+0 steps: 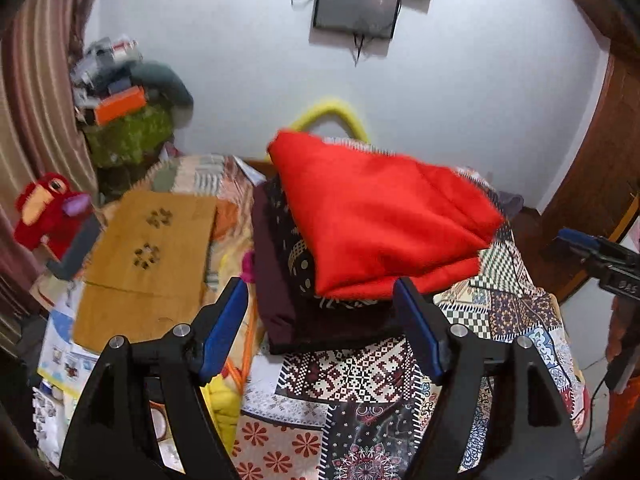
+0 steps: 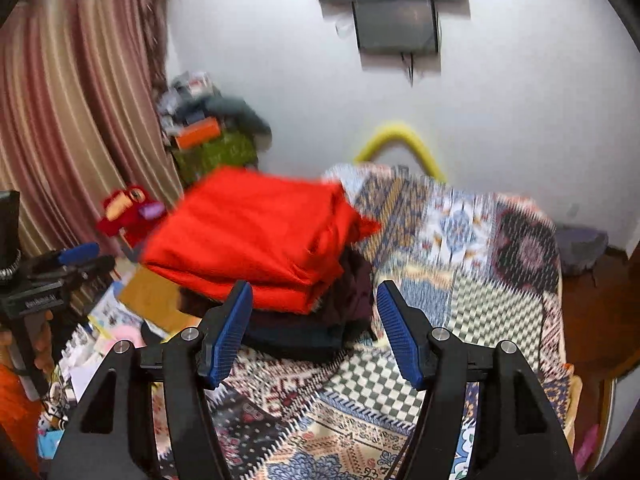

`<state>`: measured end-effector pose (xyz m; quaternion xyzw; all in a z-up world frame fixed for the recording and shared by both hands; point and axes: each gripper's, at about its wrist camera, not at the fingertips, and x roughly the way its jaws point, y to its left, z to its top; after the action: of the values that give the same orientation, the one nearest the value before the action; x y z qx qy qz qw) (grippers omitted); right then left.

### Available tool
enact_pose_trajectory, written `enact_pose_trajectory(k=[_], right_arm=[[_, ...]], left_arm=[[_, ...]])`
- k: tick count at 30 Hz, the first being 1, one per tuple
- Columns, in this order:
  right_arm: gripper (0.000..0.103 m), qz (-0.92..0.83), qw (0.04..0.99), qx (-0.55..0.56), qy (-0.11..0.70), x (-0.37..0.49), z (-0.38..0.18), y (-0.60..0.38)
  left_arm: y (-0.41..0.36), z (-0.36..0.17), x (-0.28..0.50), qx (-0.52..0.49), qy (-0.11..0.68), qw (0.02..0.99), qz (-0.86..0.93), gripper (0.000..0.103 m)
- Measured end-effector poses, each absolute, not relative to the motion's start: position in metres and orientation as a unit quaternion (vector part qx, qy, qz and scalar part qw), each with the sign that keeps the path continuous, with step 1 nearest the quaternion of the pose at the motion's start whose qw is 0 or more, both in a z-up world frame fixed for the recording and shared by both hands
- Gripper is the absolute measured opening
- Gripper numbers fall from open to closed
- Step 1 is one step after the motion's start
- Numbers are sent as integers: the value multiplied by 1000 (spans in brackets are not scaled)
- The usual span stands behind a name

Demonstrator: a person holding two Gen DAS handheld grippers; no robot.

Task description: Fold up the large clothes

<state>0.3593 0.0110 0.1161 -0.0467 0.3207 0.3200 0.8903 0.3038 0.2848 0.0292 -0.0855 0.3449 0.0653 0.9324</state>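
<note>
Ahead of both claws, plenty of clutter: striped pink-and-beige curtain (image 2: 72, 128) to the far left, red plush toucan toy (image 1: 48, 216) beside it, heap of boxes and bags with an orange carton (image 1: 120, 108) further back against the white wall. Flat brown cardboard sheet with paw-shaped cutouts (image 1: 152, 256) left of the left claw (image 1: 320, 332), lying on the bed. Yellow foam hoop (image 2: 400, 140) propped at the wall beyond the bed, dark wall-mounted screen (image 1: 356, 8) high above. Nothing between either claw and the clothes.

Folded bright red fabric garment (image 1: 380, 216) on top of a small stack, thick, layered, slightly blurred at the edges. Beneath it dark maroon folded clothes (image 1: 280, 304), one with a black-and-white print showing at the side. Whole stack resting on the multicoloured patchwork bedspread (image 1: 360, 376).

Left claw gaping, blue pads well apart, gripping nothing; stack just beyond its tips, centred between the fingers. Right claw (image 2: 314, 332) likewise parted and empty; stack ahead and slightly to its left, the maroon layers nearest the left pad, not touching. Right claw's blue-tipped fingers visible at the right edge of the left wrist view, apart from the stack.
</note>
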Motion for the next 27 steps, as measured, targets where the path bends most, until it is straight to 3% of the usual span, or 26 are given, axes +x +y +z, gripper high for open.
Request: enact_pose_trajectory(k=[9, 19, 21, 25, 27], right_arm=[[61, 349, 923, -3, 162, 252, 189, -19], [61, 364, 929, 17, 64, 177, 191, -34], [64, 358, 932, 16, 61, 175, 186, -32], [86, 340, 939, 11, 55, 174, 175, -30], [91, 324, 944, 9, 53, 174, 170, -30]], left_arm=[[210, 111, 193, -2, 180, 981, 69, 74], [166, 131, 100, -12, 47, 996, 70, 76], [165, 126, 89, -21, 35, 997, 73, 81], [156, 114, 75, -11, 16, 996, 93, 90], [151, 108, 71, -6, 12, 995, 101, 99]])
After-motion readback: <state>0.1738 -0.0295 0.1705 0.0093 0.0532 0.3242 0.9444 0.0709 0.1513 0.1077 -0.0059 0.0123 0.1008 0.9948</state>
